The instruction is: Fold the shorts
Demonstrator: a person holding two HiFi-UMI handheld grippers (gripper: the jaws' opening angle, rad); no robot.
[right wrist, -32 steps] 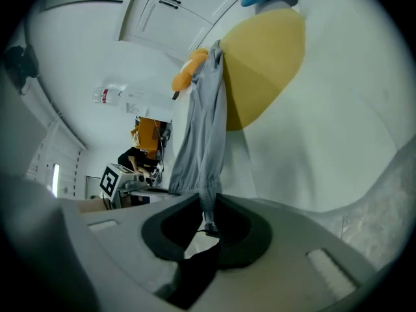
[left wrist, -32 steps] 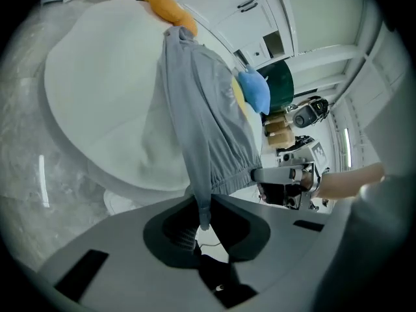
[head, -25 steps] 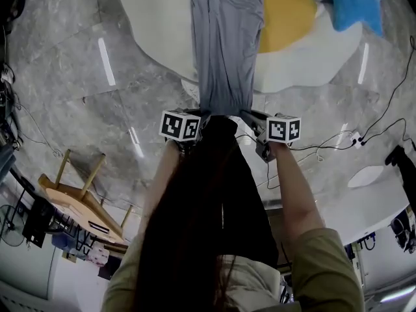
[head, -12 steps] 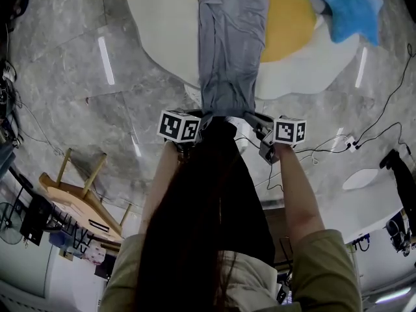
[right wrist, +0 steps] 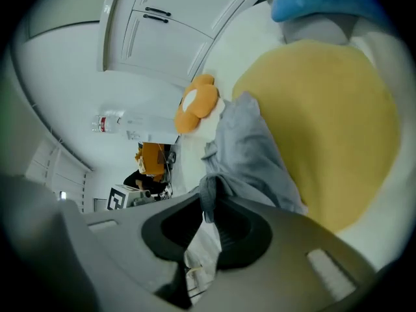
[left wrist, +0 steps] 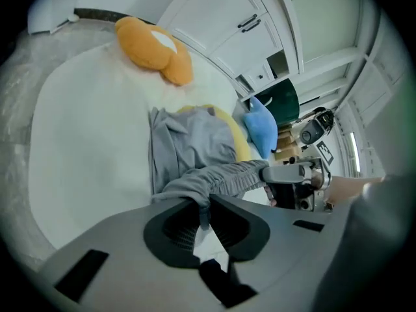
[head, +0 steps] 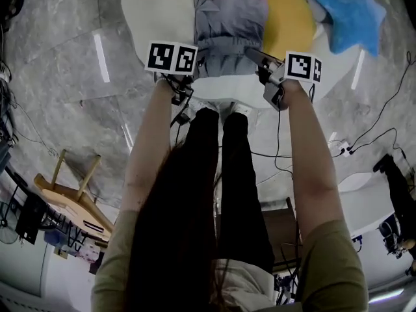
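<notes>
My left gripper (left wrist: 203,216) has its jaws closed to a sliver on a pinch of the grey shorts (head: 229,25), at the left corner of the gathered edge nearest me. My right gripper (right wrist: 208,214) has its jaws nipped just as tight on the right corner of that same edge. The shorts lie on the white rug (head: 153,8), partly over its yellow patch (head: 292,18). The edge I hold is stretched between my two grippers above the rest of the cloth, which bunches in soft ridges beyond it. A blue star cushion (head: 351,18) sits well off to the right, clear of the work.

I judge this cloth light and limp, with no stiffness to hold a line, so it will sag and crease wherever I leave it slack. The gathered band looks thicker than the legs and gives my jaws more to bite on. The two corners are the right places to hold, spread apart so the edge stays straight. With so shallow a pinch, thin fabric could slip out under a hard tug, so I would lay it down gently
</notes>
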